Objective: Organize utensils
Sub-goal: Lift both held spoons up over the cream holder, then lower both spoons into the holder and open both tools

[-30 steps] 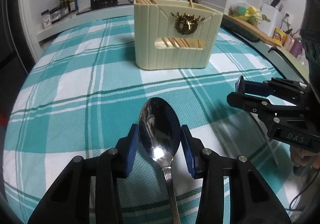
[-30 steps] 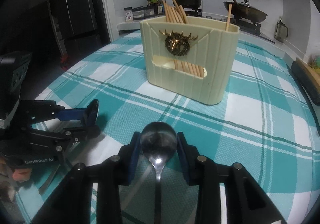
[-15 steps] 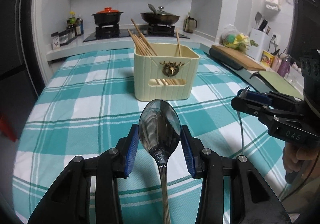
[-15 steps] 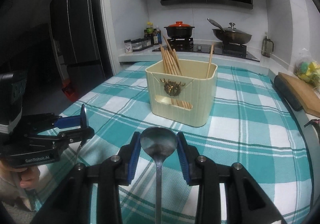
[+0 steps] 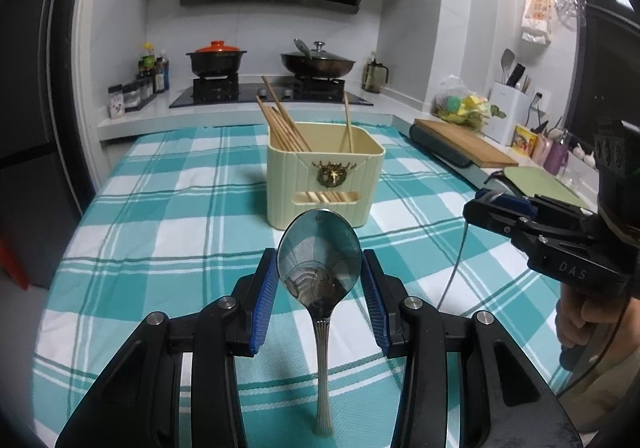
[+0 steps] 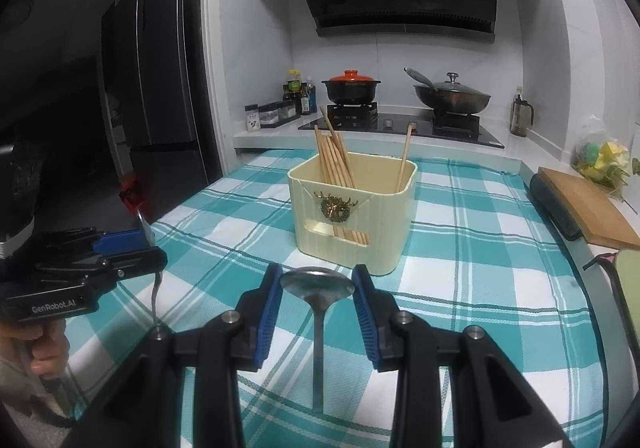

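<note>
Between claw (image 5: 319, 294) pads — spoon (image 5: 319, 260), upright

Checked tablecloth (image 5: 168, 216) under cream holder (image 5: 324, 184)

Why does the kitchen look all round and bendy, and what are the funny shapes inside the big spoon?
Left wrist view: the fisheye lens bends the wall edges and curves the checked cloth; the spoon in the left claw is shiny, so it mirrors dark shapes. Right wrist view: same bending, black corners, and the fridge side is dim; its spoon in the right claw looks duller.
</note>
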A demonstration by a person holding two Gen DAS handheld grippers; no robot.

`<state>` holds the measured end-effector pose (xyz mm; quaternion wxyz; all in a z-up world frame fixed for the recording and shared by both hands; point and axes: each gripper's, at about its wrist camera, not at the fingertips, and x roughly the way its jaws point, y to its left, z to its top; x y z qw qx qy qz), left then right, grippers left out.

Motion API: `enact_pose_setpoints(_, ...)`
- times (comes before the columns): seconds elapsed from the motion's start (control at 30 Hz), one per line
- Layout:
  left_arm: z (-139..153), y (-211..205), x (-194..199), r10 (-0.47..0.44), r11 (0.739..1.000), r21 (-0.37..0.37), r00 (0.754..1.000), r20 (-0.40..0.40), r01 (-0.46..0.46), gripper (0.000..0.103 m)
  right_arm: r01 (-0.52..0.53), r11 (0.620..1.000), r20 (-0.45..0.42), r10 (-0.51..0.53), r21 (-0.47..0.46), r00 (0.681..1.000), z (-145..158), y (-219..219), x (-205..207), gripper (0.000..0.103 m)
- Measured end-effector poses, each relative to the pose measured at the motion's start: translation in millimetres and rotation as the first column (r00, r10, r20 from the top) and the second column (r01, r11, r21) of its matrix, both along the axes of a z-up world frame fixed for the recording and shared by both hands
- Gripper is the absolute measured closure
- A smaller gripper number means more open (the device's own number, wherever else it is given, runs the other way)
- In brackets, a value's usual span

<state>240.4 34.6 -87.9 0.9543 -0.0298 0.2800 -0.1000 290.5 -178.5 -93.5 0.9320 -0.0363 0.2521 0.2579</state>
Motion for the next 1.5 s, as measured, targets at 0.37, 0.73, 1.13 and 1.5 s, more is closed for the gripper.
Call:
enact_pose_setpoints(0.37, 21, 1, -2, -0.006, 1.0, -0.018, 0.999, 0.044, 0.007, 0.061, 0.019, 1.0, 0.03, -0.02, 0.018, 0.999, 18, -10, -2, 0.067)
enact_pose_setpoints(0.73, 48, 8, 3, -0.02, 0.999, -0.04, 0.997, 0.079, 0.023, 0.061, 0.018, 1.0, 0.053, -0.019, 0.023, 0.998, 40, -13, 2, 0.067)
enact_pose_setpoints(1.13, 132, 26, 66, -0.052, 0.992, -0.109, 0.987, 0.149, 0.069, 0.061, 0.008, 1.0, 0.117, -0.012, 0.03, 0.993, 113, -12, 52, 0.067)
enact_pose_setpoints(1.5, 176, 8, 174, -0.038, 0.996, -0.076, 0.976, 0.213, 0.055, 0.061, 0.038, 0.994, 0.154, -0.054, 0.1, 0.987, 156, 5, 156, 0.067)
